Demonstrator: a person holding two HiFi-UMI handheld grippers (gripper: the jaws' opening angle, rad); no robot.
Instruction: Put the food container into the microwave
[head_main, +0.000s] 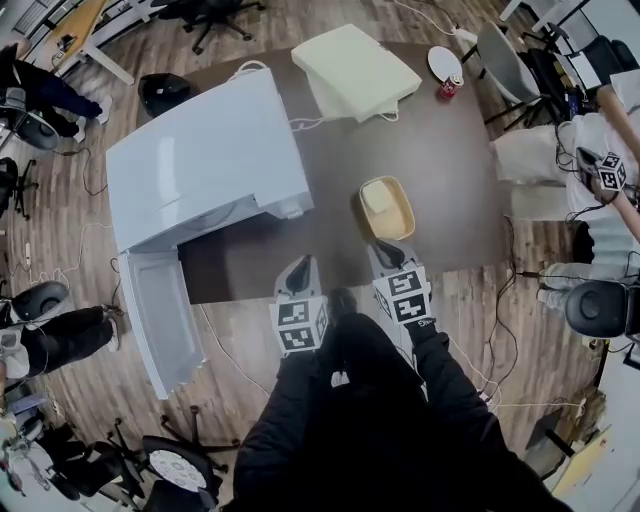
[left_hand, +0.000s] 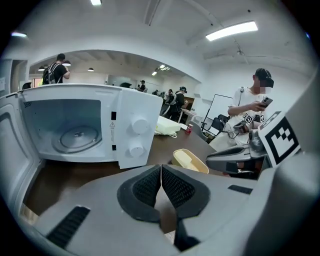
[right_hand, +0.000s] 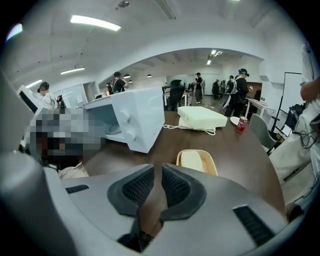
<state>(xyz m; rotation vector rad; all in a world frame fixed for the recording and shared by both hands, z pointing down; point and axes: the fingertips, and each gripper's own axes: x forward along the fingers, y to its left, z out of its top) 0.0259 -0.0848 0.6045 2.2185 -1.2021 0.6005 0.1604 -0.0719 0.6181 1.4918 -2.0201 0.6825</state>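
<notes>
A beige food container (head_main: 385, 207) with a pale block inside rests on the dark brown table (head_main: 440, 180), right of the white microwave (head_main: 205, 160). The microwave door (head_main: 160, 315) hangs open past the table's near edge, and the cavity with its glass turntable (left_hand: 75, 137) is empty. My left gripper (head_main: 300, 262) hovers at the near table edge, shut with nothing between its pads. My right gripper (head_main: 383, 250) is just short of the container, shut and empty. The container (right_hand: 196, 161) lies straight ahead of the right gripper (right_hand: 158, 167) and ahead-right of the left gripper (left_hand: 161, 167).
A cream folded cushion (head_main: 355, 68), a white plate (head_main: 445, 62) and a red can (head_main: 448, 88) sit at the table's far side. A grey chair (head_main: 505, 60) and a seated person (head_main: 590, 170) are at the right. Cables run over the wooden floor.
</notes>
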